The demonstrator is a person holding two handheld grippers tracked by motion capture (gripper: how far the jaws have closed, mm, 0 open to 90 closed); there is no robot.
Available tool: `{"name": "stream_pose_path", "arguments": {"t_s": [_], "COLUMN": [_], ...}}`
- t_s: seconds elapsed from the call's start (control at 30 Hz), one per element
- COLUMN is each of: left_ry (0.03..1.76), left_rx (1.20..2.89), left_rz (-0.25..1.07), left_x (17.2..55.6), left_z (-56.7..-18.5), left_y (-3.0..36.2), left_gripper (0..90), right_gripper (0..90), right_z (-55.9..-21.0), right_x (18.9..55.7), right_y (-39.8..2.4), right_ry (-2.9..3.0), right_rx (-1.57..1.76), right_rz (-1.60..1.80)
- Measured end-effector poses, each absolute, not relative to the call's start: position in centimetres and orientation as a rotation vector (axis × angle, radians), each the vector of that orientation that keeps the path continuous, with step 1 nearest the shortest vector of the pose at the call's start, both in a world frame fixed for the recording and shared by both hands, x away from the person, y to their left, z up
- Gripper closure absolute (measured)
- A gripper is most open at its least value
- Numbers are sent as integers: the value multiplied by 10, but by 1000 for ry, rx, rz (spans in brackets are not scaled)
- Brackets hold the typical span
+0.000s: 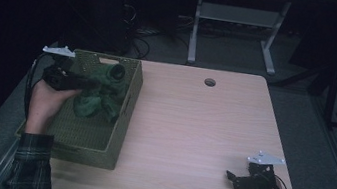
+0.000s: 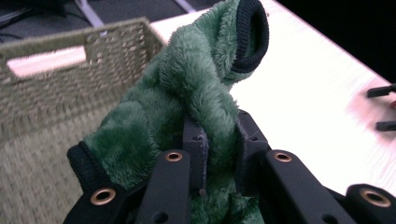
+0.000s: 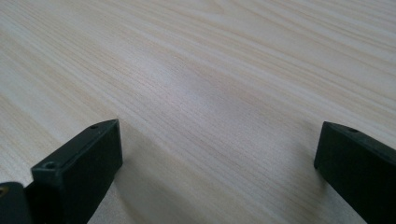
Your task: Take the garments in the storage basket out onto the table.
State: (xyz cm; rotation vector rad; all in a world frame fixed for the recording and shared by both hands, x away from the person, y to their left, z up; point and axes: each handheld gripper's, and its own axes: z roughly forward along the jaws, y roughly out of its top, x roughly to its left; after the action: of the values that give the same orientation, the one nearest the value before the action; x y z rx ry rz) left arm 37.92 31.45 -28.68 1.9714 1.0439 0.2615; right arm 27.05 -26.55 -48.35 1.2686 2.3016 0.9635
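A green fleece garment with black knit cuffs [image 1: 100, 94] hangs over a woven olive basket [image 1: 119, 138] at the table's left. My left gripper [image 1: 95, 83] is shut on a fold of it, held above the basket. In the left gripper view the fleece [image 2: 196, 88] is pinched between the two black jaws, one cuff [image 2: 250, 35] sticking up and another [image 2: 81, 163] drooping at lower left. My right gripper [image 1: 231, 177] rests low over the table near the front right edge, its jaws wide apart. In the right gripper view its fingertips [image 3: 88, 154] frame bare wood.
The light wooden table [image 1: 201, 130] has a round cable hole [image 1: 210, 82] near its back edge. Behind the table stand a white desk frame [image 1: 237, 29] and cables on the dark floor. The basket's handle slot [image 2: 46, 60] faces the left gripper view.
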Motion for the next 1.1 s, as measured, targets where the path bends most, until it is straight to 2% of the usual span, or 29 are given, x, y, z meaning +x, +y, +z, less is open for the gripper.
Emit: {"name": "stream_pose_path", "arguments": {"t_s": [0.6,1.1], "left_ry": [927,799], "left_rx": [1884,1884], "left_rz": [256,258], "left_x": [376,369], "left_z": [-238,-208], "left_y": [294,255], "left_gripper": [777,781], "right_gripper": [5,5], "right_z": [-483,-483], "right_x": [270,270], "right_y": [-265,-265], "right_ry": [2300,2300], "right_rx": [1271,1271], "right_rz": [964,964]}}
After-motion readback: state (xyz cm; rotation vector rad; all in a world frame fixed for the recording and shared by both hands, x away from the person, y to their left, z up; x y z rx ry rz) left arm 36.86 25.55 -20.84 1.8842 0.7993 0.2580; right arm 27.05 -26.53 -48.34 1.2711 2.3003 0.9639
